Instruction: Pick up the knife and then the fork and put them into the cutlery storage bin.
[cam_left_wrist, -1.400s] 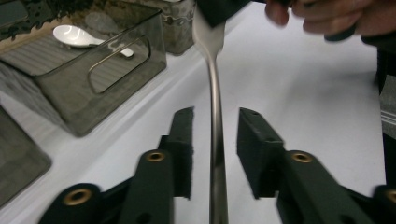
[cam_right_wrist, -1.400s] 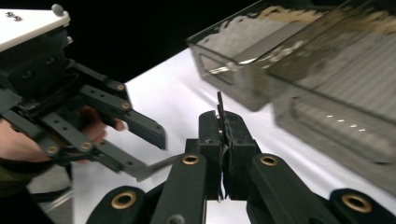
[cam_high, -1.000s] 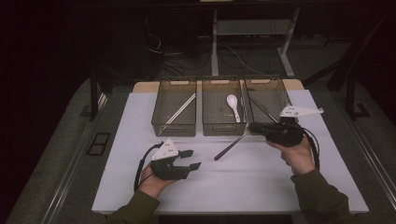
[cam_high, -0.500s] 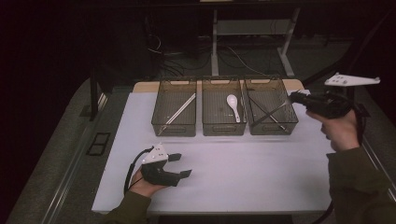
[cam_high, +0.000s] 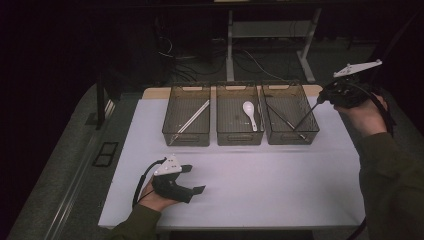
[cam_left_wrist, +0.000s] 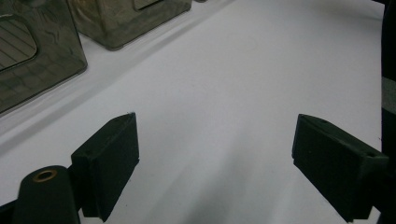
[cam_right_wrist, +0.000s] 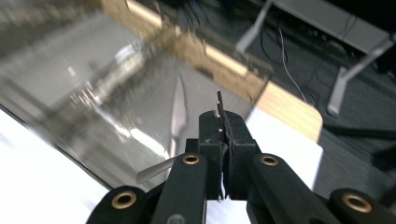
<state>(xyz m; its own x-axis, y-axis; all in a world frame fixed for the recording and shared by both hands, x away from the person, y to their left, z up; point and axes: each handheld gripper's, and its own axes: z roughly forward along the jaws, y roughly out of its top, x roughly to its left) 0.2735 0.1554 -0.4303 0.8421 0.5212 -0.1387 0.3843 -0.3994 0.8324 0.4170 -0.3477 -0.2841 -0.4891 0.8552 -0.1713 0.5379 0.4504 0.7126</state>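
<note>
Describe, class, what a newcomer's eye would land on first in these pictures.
Three clear bins stand in a row at the white table's far side, a white spoon in the middle one. At the right, the right gripper clamps a dark utensil slanting into the right bin. The left gripper rests open near the front edge.

High view: dim room, dark surround; the white table (cam_high: 260, 185) is the one bright area, evenly lit from above, soft shadows beneath the bins (cam_high: 240, 117). Grain in the blacks. Left gripper view: sharp, bright, faint grey shadow streaks on the tabletop. Right gripper view: heavy motion blur, glare streaks across the bin wall (cam_right_wrist: 107, 93); the right gripper (cam_right_wrist: 225, 122) stays crisp
</note>
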